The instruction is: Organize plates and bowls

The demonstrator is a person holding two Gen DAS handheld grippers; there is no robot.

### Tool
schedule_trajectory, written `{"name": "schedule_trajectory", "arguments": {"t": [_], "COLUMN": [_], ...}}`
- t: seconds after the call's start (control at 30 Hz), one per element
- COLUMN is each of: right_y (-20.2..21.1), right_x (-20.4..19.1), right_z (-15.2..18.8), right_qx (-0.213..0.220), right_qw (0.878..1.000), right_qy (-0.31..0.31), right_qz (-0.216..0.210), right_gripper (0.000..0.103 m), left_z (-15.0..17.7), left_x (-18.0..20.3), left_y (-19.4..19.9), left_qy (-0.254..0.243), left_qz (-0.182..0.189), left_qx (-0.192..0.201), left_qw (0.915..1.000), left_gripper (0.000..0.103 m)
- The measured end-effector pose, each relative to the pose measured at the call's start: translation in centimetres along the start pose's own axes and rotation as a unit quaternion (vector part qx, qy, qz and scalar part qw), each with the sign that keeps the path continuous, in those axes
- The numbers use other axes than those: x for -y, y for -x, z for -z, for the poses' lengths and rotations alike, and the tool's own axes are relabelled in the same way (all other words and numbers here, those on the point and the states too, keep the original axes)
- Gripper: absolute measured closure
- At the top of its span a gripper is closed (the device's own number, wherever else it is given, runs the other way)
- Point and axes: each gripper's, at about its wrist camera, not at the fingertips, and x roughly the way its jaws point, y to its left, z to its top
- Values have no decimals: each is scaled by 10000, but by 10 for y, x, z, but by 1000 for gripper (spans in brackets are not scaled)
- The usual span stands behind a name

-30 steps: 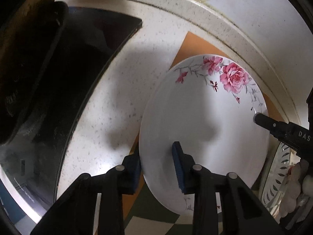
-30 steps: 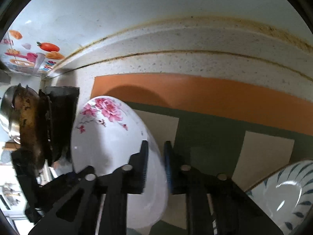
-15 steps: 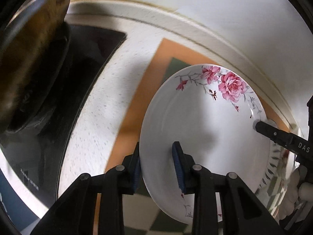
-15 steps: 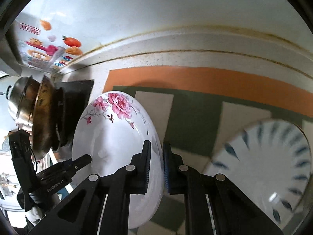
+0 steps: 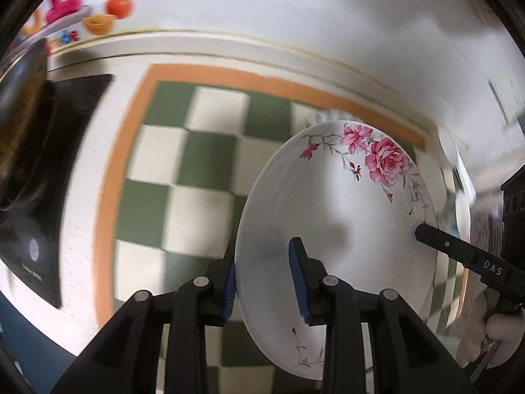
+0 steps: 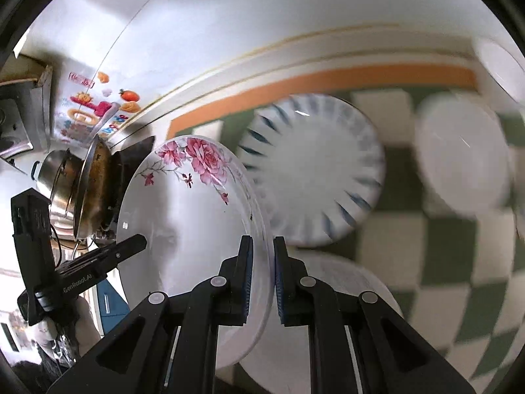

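Note:
A white plate with pink roses (image 5: 334, 229) is held in the air between both grippers, above a green and cream checkered mat (image 5: 197, 170). My left gripper (image 5: 264, 279) is shut on its near-left rim. My right gripper (image 6: 262, 272) is shut on the opposite rim of the rose plate (image 6: 187, 223). The right gripper's finger shows in the left wrist view (image 5: 459, 249), and the left gripper's finger in the right wrist view (image 6: 98, 259). A white plate with blue rim strokes (image 6: 315, 170) lies on the mat beyond the rose plate.
Two plain white dishes (image 6: 462, 161) (image 6: 328, 321) lie on the mat (image 6: 443, 239), one at the right, one under my right gripper. A black stove (image 5: 49, 170) with a steel pot (image 6: 65, 177) stands at the left. The wall (image 5: 262, 10) runs behind the counter.
Both grippers have carried the rose plate up and to the right, away from the stove. More of the mat and the other dishes have come into view.

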Motion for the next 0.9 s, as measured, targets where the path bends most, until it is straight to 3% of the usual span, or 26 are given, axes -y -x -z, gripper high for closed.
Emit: {"name": "schedule_trajectory", "arguments": {"t": [0.23,0.4,0.9], "right_y": [14,12,-1], "right_x": [76,108,109], "right_z": [61,89,96], "right_qx": [-71,-123,-238], "right_qw": [9981,9967,9966], "right_qy": [-599,-783,-717], "right_qz": [117,181,325], "right_gripper": [89,89,89], "left_z": [41,68,79], "left_x": [56,76,75], "left_y": [-36,-62,-83], "left_qy": [-602,-782,-611], "left_qz": [-81,-210,-227], "left_qx": [-537,-947,-1210], "left_qw": [9967,9922,9905], "left_gripper": [76,75,74]}}
